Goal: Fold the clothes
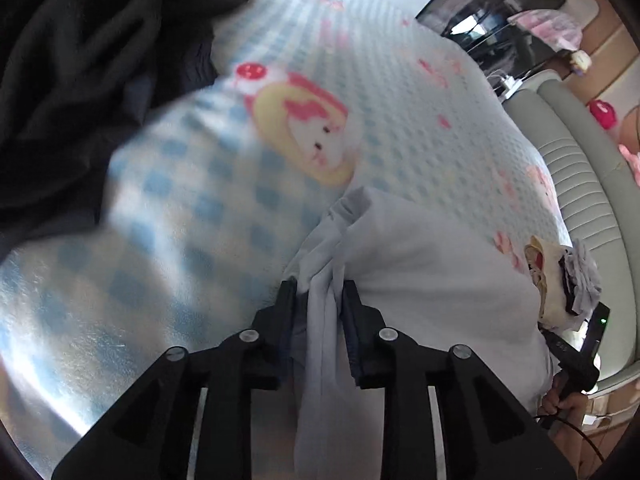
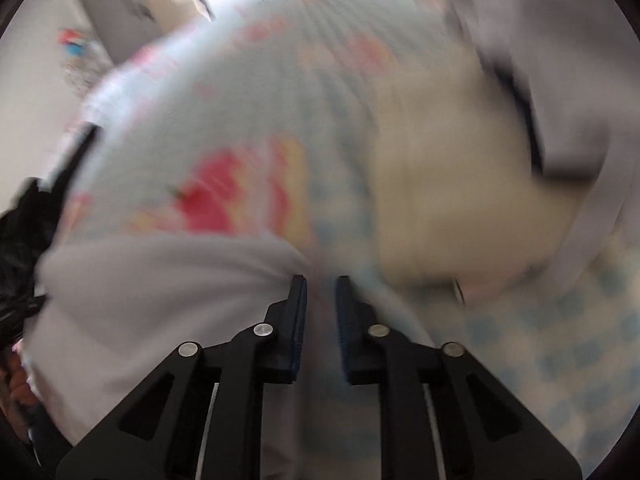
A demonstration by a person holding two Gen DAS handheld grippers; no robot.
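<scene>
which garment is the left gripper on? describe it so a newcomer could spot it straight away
Start from the blue-and-white checked blanket with cartoon prints that covers the bed. At its near edge lies a pale grey-blue garment, one bunched fold pinched in the left gripper. It is plain and light, unlike the black clothes heaped at the far left.

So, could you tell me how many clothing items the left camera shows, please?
3: a black garment upper left, a pale garment in the left gripper, a small bundle at the right edge, possibly several pieces.
</scene>
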